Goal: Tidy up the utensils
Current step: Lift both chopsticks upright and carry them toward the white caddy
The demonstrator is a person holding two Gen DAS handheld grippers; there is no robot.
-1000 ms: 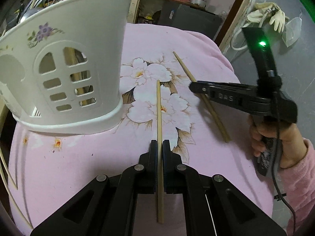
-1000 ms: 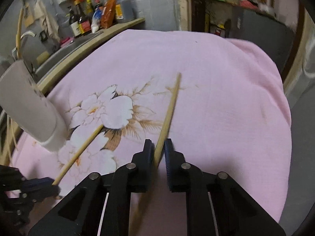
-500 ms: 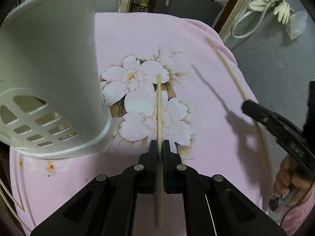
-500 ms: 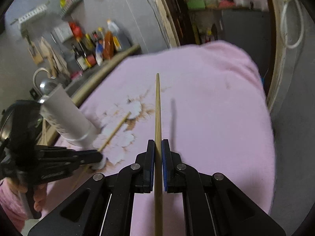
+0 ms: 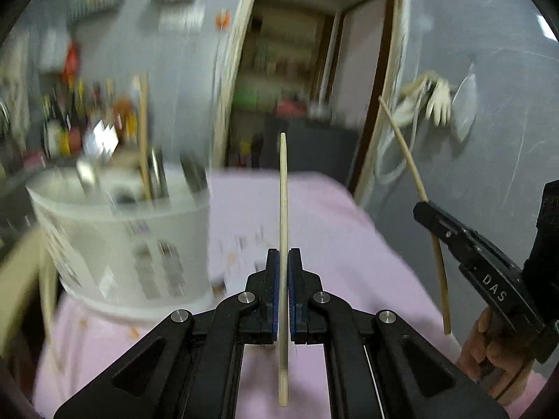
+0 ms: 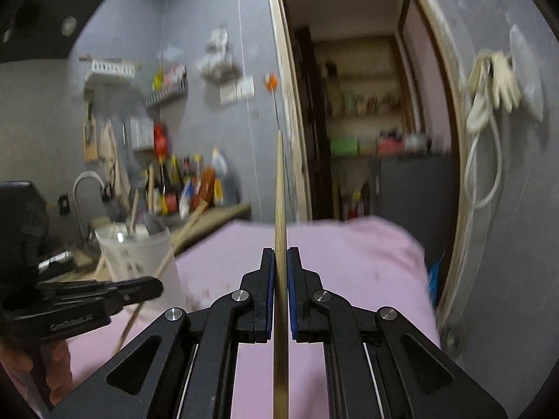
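Observation:
My left gripper is shut on a wooden chopstick that points up and away, lifted off the pink cloth. My right gripper is shut on a second chopstick, also raised. In the left wrist view the right gripper appears at the right edge with its chopstick slanting up. The right wrist view shows the left gripper low on the left with its chopstick. A white plastic utensil holder stands on the table's left side with several utensils inside; the same holder is blurred.
The round table wears a pink floral cloth. Behind it are a counter with bottles, a faucet, an open doorway to shelves, and gloves on the wall. A hand grips the right tool.
Both grippers lifted their chopsticks off the cloth and tilted up toward level. The view now shows the room beyond the table, and the holder sits lower left.

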